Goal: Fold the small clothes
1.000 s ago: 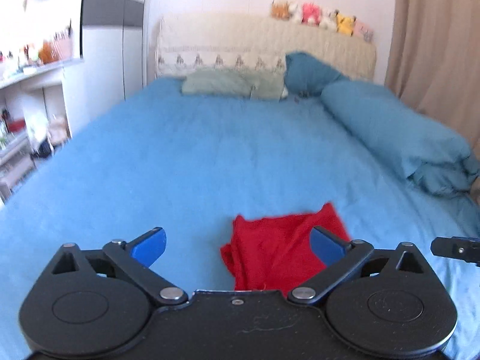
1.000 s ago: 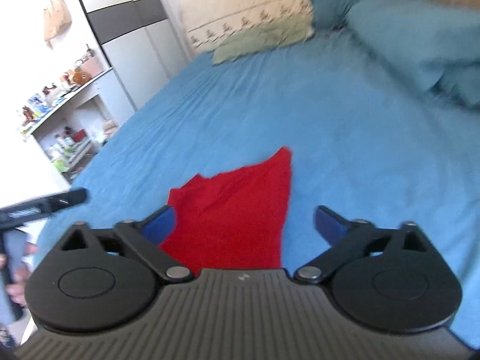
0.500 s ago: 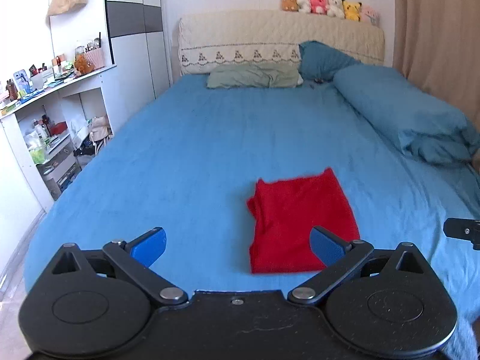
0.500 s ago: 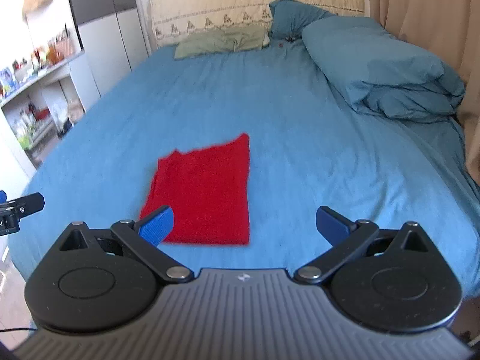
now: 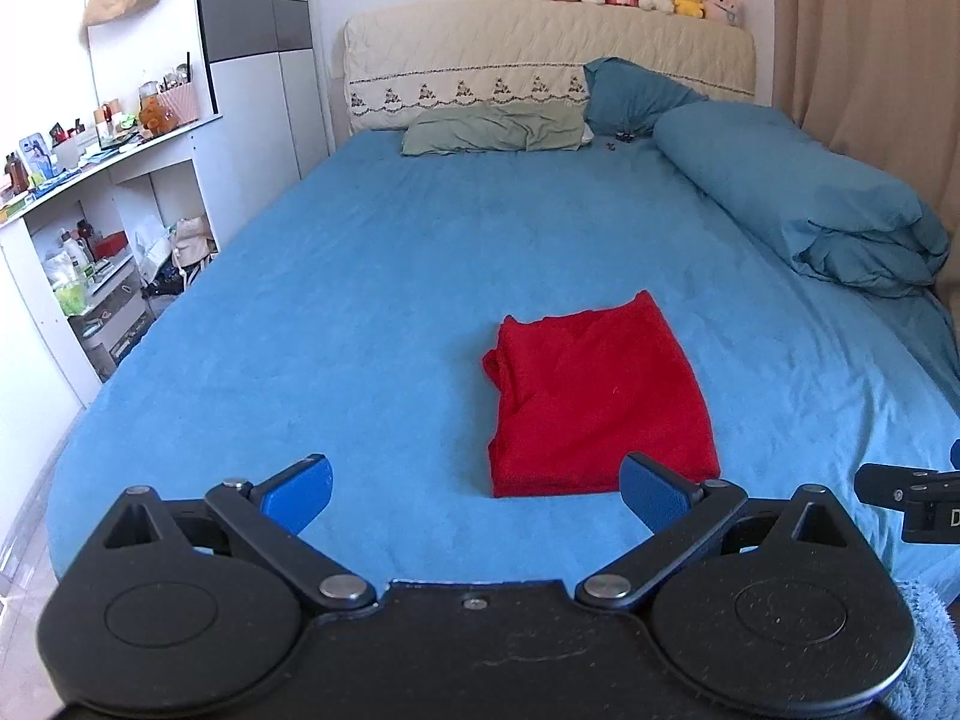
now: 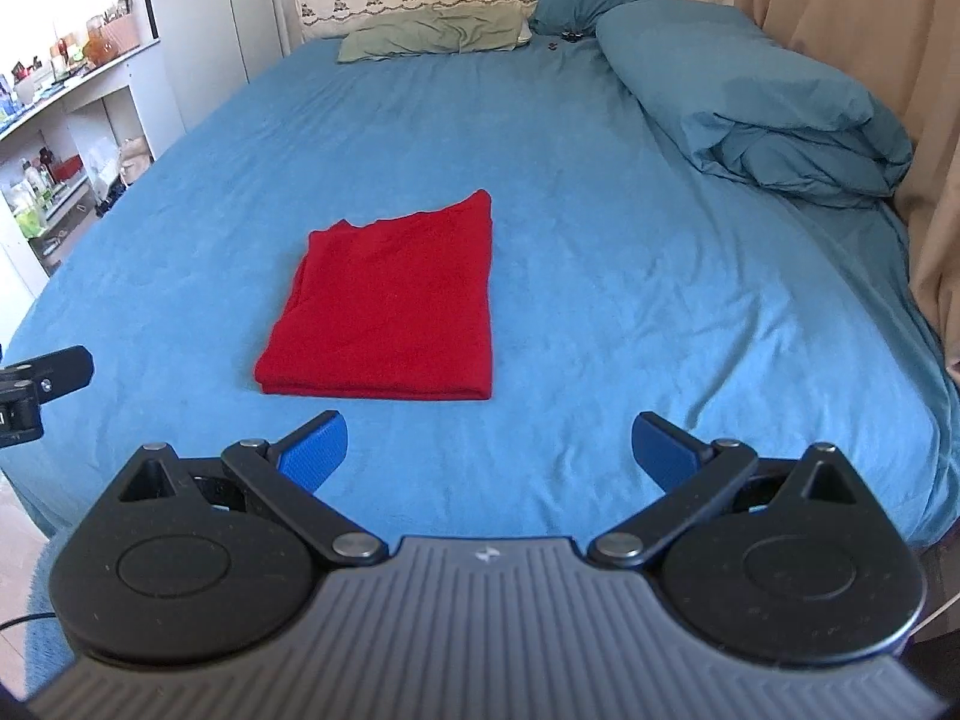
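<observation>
The red cloth [image 6: 390, 312] lay folded flat near the bed's [image 6: 600, 210] foot edge — within easy reach. Both grippers, left [image 5: 474, 489] and right [image 6: 489, 450], hung clear of it, jaws wide and empty — seemingly done.

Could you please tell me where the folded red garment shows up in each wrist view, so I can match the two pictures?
Left wrist view: the folded red garment lies on the blue bed sheet, right of centre, just beyond the right fingertip of the open left gripper.
Right wrist view: the garment lies left of centre, beyond the left fingertip of the open right gripper.
Shared landmark: the green pillow at the headboard.
</observation>
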Motion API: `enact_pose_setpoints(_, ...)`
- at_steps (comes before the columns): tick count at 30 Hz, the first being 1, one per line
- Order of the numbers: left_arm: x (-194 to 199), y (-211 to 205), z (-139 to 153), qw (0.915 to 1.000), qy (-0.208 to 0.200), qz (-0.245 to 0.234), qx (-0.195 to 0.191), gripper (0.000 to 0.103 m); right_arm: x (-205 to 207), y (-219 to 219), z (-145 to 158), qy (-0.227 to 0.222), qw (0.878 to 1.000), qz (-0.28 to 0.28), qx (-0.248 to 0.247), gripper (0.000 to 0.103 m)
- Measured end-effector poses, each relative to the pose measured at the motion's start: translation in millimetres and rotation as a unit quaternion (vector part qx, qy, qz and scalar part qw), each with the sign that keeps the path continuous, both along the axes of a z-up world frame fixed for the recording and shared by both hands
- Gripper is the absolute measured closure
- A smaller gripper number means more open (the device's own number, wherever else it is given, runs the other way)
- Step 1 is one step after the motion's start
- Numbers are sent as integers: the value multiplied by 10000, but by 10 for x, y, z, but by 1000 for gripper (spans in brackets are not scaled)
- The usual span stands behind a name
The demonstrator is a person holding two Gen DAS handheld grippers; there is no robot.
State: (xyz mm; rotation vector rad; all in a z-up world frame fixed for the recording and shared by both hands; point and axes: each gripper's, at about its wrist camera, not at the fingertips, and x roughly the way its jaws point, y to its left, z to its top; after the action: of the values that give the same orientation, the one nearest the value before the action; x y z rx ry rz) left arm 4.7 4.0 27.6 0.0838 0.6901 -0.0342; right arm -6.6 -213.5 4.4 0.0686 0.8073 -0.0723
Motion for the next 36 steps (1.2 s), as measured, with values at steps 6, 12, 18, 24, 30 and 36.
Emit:
enact_pose_setpoints(6,-17,-15,-10,10000,-5,-12,58,0,9,-3,17,-20,10000,-24,-29,0)
enact_pose_setpoints(12,-25,-24,-4,10000,-52,-6,62,0,24,-43,15,-6,10000,-56,-9,0)
enact_pose_setpoints(18,-32,-48,8,9999,-74,-5,76,0,16,-24,10,31,10000,-85,-11,0)
enact_pose_setpoints(24,-40,-59,33,9998,-118,1,132,0,17,-14,6,28,10000,-93,-9,0)
enact_pose_setpoints(30,-43,-73,48,9998,-139,-4,142,0,14,7,6,28,9999,-100,6,0)
enact_pose_setpoints(36,-43,-52,56,9998,-149,-6,124,0,17,16,6,44,9999,-94,18,0)
